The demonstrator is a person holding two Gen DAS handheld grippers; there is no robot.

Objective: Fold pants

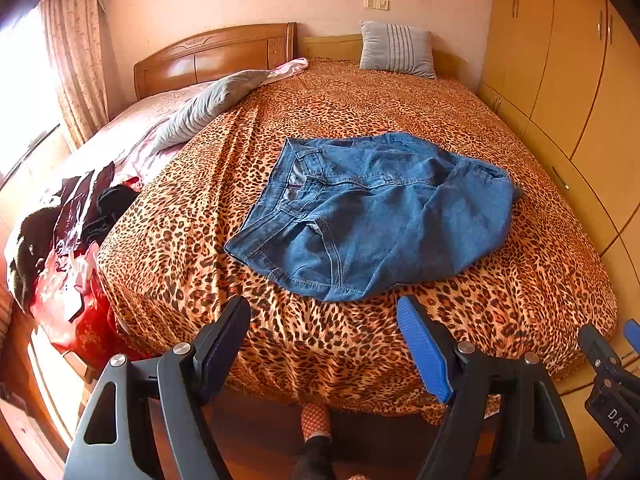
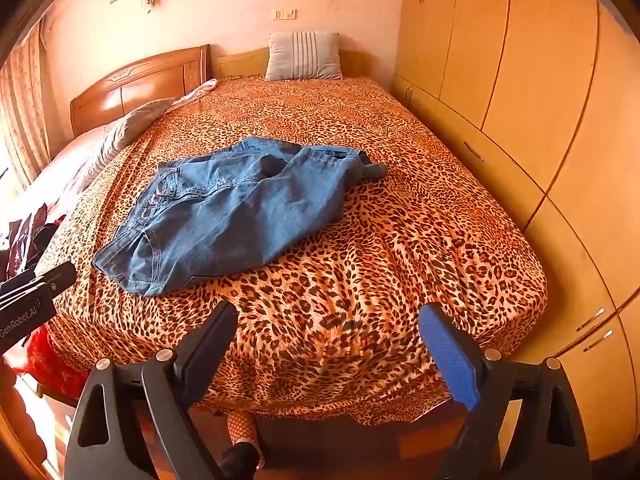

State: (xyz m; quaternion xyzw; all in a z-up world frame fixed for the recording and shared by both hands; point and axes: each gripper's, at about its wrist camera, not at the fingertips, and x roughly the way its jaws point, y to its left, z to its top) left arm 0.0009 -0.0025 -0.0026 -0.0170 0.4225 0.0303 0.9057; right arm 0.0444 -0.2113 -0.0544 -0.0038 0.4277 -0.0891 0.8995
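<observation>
The crumpled blue denim pants (image 1: 372, 216) lie bunched and unfolded on the leopard-print bed (image 1: 500, 320), toward its foot edge and nearer the left side, so by my judgement all the folding is left. Both the left claw (image 1: 324, 344) and right claw (image 2: 328, 352) hover wide and hold nothing off the foot edge, with bare cover to the right and a wooden wardrobe (image 2: 540, 80) close along that side.
</observation>
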